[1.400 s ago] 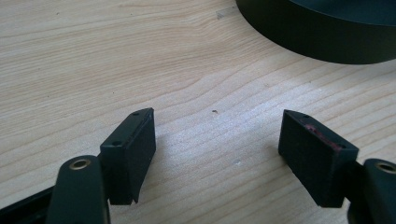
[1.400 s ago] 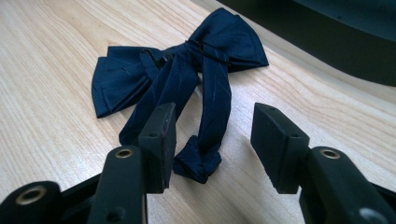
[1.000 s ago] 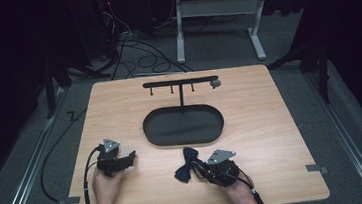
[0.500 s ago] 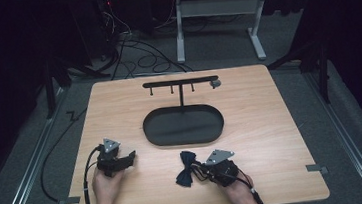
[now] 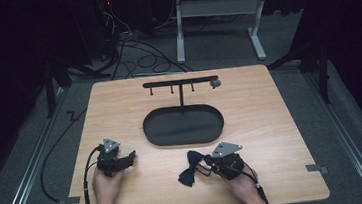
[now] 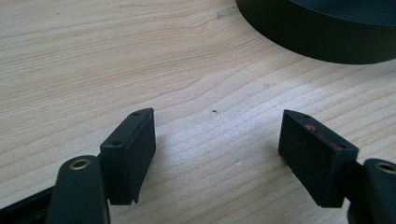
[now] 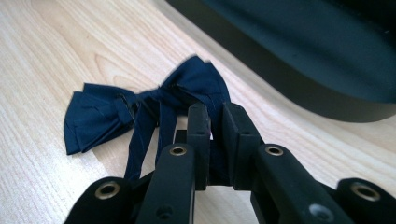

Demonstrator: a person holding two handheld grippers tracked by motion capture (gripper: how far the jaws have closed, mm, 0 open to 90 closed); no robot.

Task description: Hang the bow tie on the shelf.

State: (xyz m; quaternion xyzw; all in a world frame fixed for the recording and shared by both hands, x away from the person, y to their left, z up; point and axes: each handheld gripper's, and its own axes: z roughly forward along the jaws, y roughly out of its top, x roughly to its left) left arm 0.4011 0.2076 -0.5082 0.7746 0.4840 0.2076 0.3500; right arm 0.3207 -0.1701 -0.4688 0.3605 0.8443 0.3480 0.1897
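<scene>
A dark navy bow tie (image 5: 189,169) lies on the wooden table in front of the black oval tray (image 5: 152,135). My right gripper (image 5: 206,167) is shut on it. In the right gripper view the jaws pinch a strip of the bow tie (image 7: 140,107) near its right wing, at my right gripper (image 7: 215,109). The rest of the tie rests on the wood to the left. My left gripper (image 5: 131,158) is low at the near left, open. Bare wood shows between the jaws of that left gripper (image 6: 217,126).
The oval tray carries an upright post with a T-shaped hanger bar (image 5: 179,82) with small pegs. The tray wall (image 7: 289,70) rises close behind the tie, and the same tray wall (image 6: 327,37) lies ahead-right of my left gripper. A person's hands hold both grippers at the table's near edge.
My right gripper and the bow tie have shifted only slightly near the front of the tray. The left gripper has stayed where it was.
</scene>
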